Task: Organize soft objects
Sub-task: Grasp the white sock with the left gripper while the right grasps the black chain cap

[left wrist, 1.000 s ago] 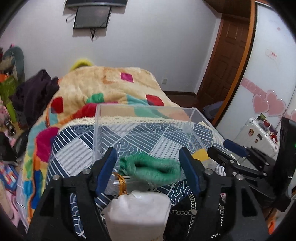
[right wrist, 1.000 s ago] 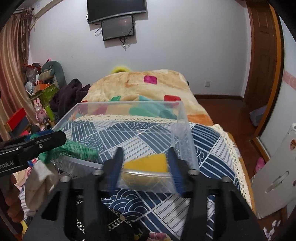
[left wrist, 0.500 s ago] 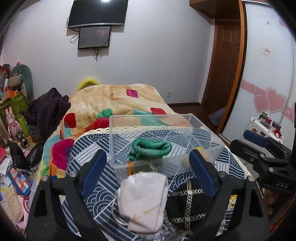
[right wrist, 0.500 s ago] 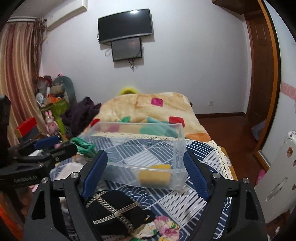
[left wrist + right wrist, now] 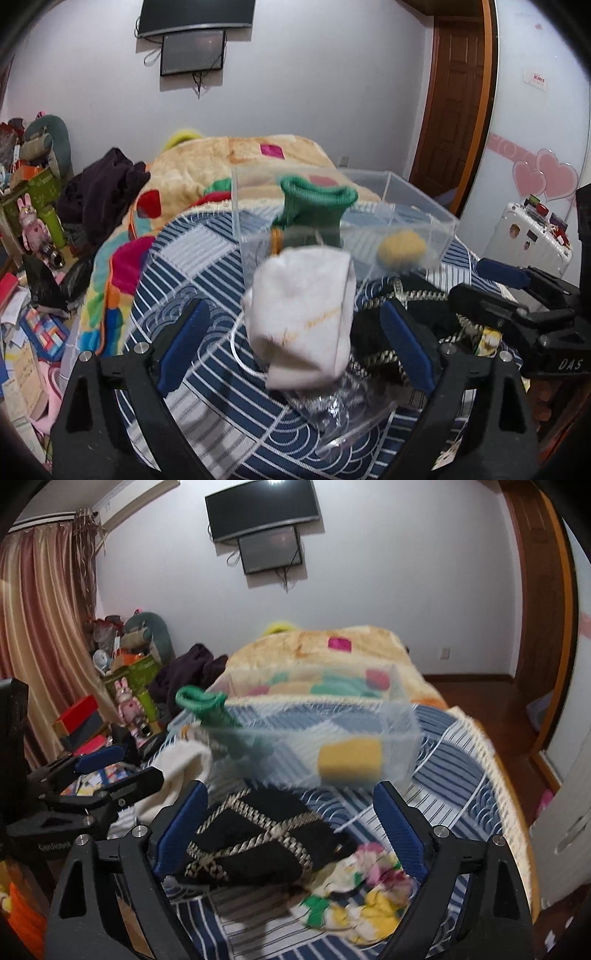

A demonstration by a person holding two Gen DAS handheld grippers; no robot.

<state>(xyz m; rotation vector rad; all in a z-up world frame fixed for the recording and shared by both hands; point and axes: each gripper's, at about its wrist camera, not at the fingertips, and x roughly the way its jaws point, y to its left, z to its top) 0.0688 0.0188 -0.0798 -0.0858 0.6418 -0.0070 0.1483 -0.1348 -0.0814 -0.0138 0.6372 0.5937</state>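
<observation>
A clear plastic bin [image 5: 417,206] [image 5: 402,723] stands on the striped bedspread. A green knit sock [image 5: 314,206] [image 5: 210,709] hangs over its near-left corner. A yellow sponge [image 5: 400,247] [image 5: 351,762] lies inside the bin. A white sock [image 5: 306,317] [image 5: 177,771] lies in front of the bin. A black cloth with gold trim [image 5: 255,834] [image 5: 380,325] lies beside it, and a floral cloth [image 5: 358,890] lies to its right. My left gripper [image 5: 293,347] is open and empty, back from the white sock. My right gripper [image 5: 290,830] is open and empty above the black cloth.
A crumpled clear plastic bag [image 5: 340,410] lies on the bedspread [image 5: 207,266] near my left gripper. A patchwork blanket [image 5: 236,162] covers the far bed. Clutter and boxes [image 5: 122,686] line the left side. A white suitcase [image 5: 528,236] stands at the right.
Both grippers pulled back from the bin and opened wide. The green sock, held between the left fingers a second ago, now hangs on the bin's edge. The sponge lies in the bin.
</observation>
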